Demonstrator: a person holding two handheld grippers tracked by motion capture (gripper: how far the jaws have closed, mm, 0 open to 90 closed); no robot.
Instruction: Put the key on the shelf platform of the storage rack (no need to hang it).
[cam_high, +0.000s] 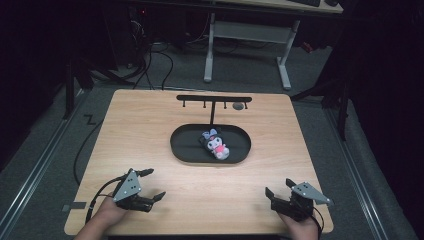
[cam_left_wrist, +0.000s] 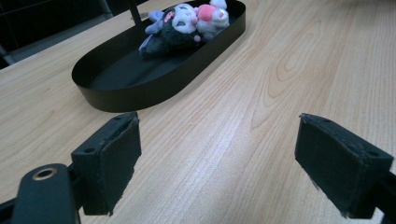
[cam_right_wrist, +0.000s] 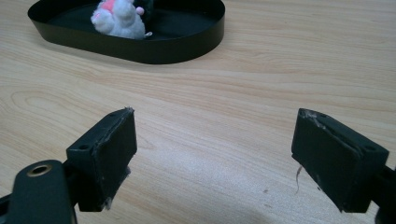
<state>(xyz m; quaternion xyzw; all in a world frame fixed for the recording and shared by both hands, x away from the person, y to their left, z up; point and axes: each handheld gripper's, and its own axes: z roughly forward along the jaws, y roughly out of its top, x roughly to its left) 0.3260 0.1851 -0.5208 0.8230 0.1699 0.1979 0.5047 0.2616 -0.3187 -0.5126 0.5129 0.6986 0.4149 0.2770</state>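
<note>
While both of the person's hands rest near the front edge of the pale wooden tabletop (cam_high: 150, 145), nothing is held in either tool. The left gripper (cam_high: 151, 184), black with a grey three-cornered plate on top, sits at the front left corner area, and its jaws stand wide apart with bare wood between them; the same gap is plain in the left gripper view (cam_left_wrist: 217, 158), where the two dark padded faces frame only wood grain. The right gripper (cam_high: 280, 188), of the same build, sits at the front right, its jaws likewise spread and empty, as the right gripper view (cam_right_wrist: 212, 158) confirms.

Well away from both, toward the middle of the table, lies a shallow black oval metal tray (cam_high: 182, 145) with a low upright wall. Inside it, right of centre, a small plush toy (cam_high: 215, 142) with a dark hood, white face and pink body lies on its side. From the left gripper view the toy (cam_left_wrist: 187, 23) rests at the far end of the tray (cam_left_wrist: 140, 93); from the right gripper view its white and pink underside (cam_right_wrist: 119, 18) shows against the tray's wall (cam_right_wrist: 177, 46).

A thin black post rises from the tray's far edge and carries a black horizontal bar with small hooks (cam_high: 214, 99). Beyond the table stands a white-legged desk (cam_high: 247, 37) on grey carpet.
</note>
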